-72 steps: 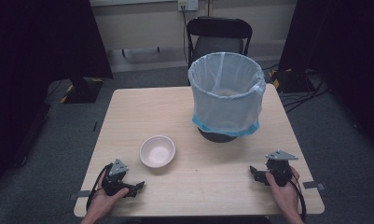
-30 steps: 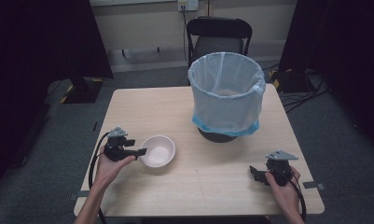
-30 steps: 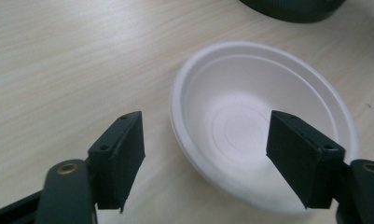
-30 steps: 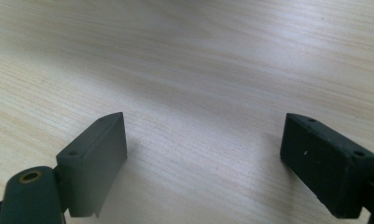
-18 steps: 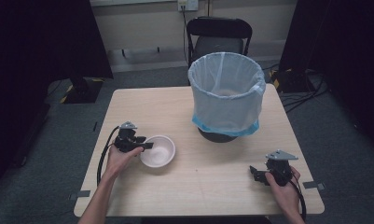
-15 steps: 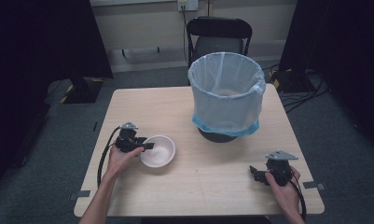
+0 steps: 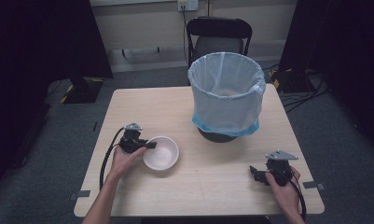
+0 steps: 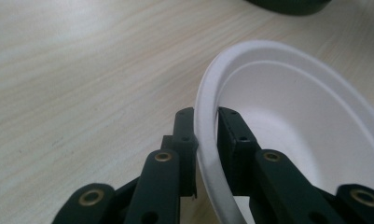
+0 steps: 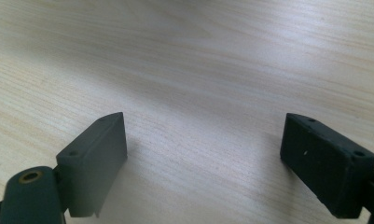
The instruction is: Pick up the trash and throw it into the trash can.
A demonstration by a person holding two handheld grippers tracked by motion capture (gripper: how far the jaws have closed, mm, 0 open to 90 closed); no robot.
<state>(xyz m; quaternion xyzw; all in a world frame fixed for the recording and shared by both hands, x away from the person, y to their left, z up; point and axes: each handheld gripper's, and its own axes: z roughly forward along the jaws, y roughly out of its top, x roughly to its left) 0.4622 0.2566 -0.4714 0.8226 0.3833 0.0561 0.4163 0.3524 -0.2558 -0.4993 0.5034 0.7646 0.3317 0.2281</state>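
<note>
L tongs [image 8: 205, 126] tight on bowl [image 8: 287, 112] rim

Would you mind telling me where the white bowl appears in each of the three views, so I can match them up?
High view: the white bowl sits left of centre, on the table, by the left gripper.
Left gripper view: the white bowl is at right, its rim pinched between the fingers.
Right gripper view: not in it.
Shared landmark: the table's pale wood.
</note>
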